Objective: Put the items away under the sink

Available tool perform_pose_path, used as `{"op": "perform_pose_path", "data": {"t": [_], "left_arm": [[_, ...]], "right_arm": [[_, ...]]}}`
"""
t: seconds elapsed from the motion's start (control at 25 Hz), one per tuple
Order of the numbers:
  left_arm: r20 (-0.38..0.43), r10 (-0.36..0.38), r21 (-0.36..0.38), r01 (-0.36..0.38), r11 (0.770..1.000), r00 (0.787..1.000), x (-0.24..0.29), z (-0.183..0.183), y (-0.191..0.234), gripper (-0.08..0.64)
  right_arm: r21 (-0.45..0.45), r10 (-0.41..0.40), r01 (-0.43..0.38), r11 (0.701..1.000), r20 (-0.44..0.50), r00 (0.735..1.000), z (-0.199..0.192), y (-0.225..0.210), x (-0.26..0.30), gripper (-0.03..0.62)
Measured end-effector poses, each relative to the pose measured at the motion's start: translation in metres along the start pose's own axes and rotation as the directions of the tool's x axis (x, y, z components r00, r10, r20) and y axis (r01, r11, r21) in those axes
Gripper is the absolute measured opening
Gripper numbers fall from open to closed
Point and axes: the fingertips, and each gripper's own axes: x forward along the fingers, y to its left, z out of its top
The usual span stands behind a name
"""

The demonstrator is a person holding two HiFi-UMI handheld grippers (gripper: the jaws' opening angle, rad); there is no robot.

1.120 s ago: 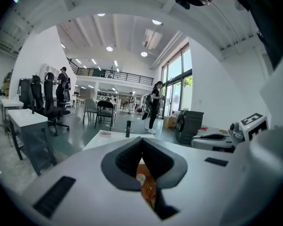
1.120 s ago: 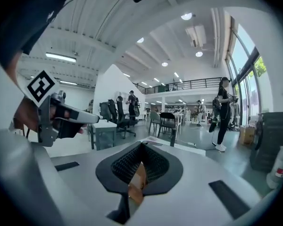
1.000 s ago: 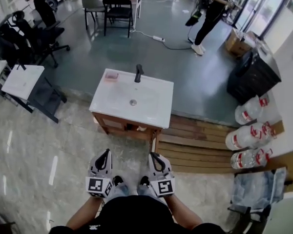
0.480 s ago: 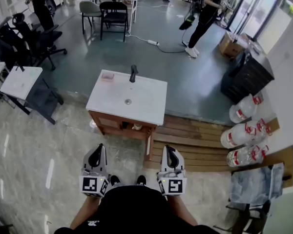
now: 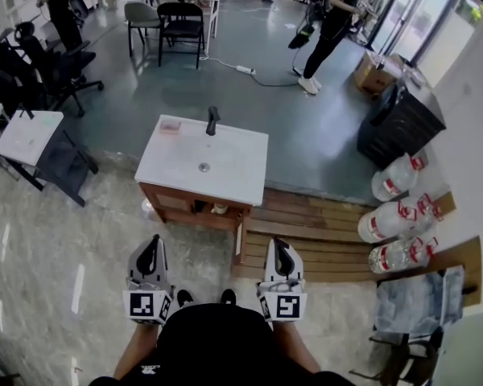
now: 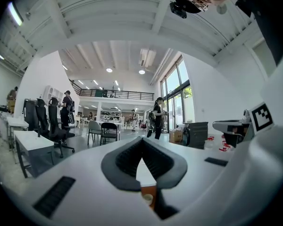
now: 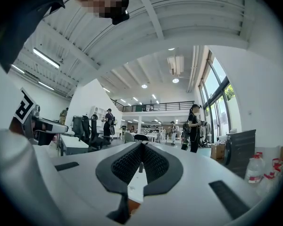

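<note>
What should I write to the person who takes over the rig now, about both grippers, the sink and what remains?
Left gripper: jaws together, empty, held low near the body.
Right gripper: the same.
Sink cabinet stands ahead, not touched; its door looks open.
A pink item lies on its top, left of the faucet. A small pale thing sits under the sink.
Done: nothing is in either gripper.
Left: step closer, probably grasp the pink item and put it under the sink.

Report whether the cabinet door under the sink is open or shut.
Open: the cabinet door juts out toward the person, baring the inside.
</note>
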Motion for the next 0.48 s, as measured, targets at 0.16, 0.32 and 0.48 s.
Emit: {"op": "perform_pose_path", "data": {"t": [0.16, 0.32, 0.48], "left_arm": [[-0.005, -0.005, 0.004, 0.005, 1.0, 1.0, 0.0019, -0.0001, -0.0019, 0.006], [-0.009, -0.012, 0.004, 0.012, 1.0, 1.0, 0.0014, -0.0004, -0.0032, 0.006], [-0.021, -0.02, 0.005, 0.02, 1.0, 1.0, -0.0008, -0.0029, -0.0037, 0.006]], "right_arm": [[-0.01, -0.004, 0.004, 1.0, -0.013, 1.0, -0.0005, -0.0015, 0.0001, 0.011], [-0.015, -0.003, 0.003, 1.0, -0.001, 1.0, -0.003, -0.001, 0.0002, 0.011], [0.002, -0.009, 0.009, 1.0, -0.029, 1.0, -0.0076, 0.0027, -0.0014, 0.011]]}}
